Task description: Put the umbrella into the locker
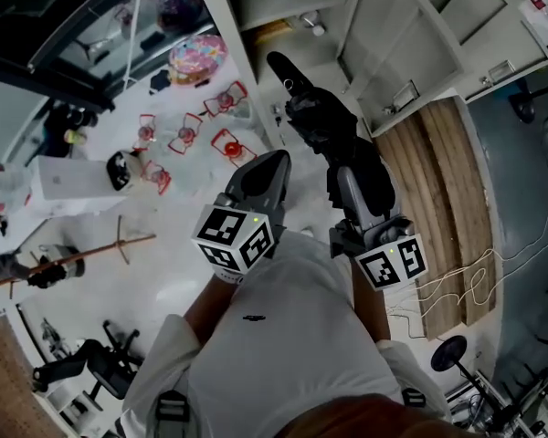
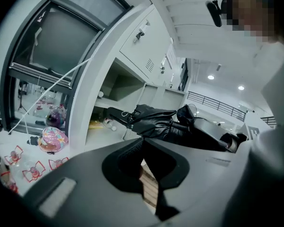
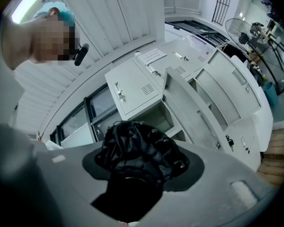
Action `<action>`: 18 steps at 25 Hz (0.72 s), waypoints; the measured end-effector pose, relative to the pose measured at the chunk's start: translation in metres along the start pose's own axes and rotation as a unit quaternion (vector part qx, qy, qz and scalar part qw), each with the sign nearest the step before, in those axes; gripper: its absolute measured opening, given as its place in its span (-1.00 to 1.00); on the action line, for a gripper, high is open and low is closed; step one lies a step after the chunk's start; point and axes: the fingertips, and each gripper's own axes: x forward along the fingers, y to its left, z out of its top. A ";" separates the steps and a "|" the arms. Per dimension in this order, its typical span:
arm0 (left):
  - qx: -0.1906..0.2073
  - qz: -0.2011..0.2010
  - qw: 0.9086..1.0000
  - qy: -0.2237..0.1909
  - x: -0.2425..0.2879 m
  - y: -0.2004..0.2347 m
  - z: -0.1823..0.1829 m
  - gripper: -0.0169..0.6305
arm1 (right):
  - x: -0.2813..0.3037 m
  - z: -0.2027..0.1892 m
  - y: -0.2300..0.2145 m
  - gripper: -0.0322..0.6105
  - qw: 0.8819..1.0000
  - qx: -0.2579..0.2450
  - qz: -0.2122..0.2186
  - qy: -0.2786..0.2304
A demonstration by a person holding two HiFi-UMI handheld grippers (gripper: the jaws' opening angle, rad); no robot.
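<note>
A folded black umbrella (image 1: 321, 117) sticks out from my right gripper (image 1: 354, 182), which is shut on its bunched fabric; the handle end points toward the white lockers (image 1: 397, 57). In the right gripper view the umbrella (image 3: 137, 148) fills the jaws and hides the pads, with an open locker compartment (image 3: 157, 118) beyond it. My left gripper (image 1: 263, 170) is beside it on the left, apart from the umbrella, jaws together with nothing between them. The left gripper view shows the umbrella (image 2: 151, 122) level in front of an open compartment (image 2: 117, 94).
A locker door (image 1: 388, 35) stands open at the upper right. A wooden platform (image 1: 447, 181) lies below the lockers. On the floor at left are red-framed objects (image 1: 187, 137), a colourful round thing (image 1: 198, 57), a white box (image 1: 68, 181) and a wooden stick (image 1: 73, 259).
</note>
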 end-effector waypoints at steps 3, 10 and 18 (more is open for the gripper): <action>0.001 -0.012 1.000 0.001 0.014 0.012 0.013 -0.91 | 0.019 0.009 0.001 -0.11 1.000 -0.007 -0.003 -0.012; 0.007 -0.050 0.999 0.008 0.042 0.040 0.039 -0.91 | 0.059 0.019 0.005 -0.11 0.999 -0.025 -0.022 -0.042; 0.024 -0.097 0.995 0.016 0.068 0.073 0.061 -0.91 | 0.104 0.019 0.006 -0.11 0.994 -0.051 -0.051 -0.077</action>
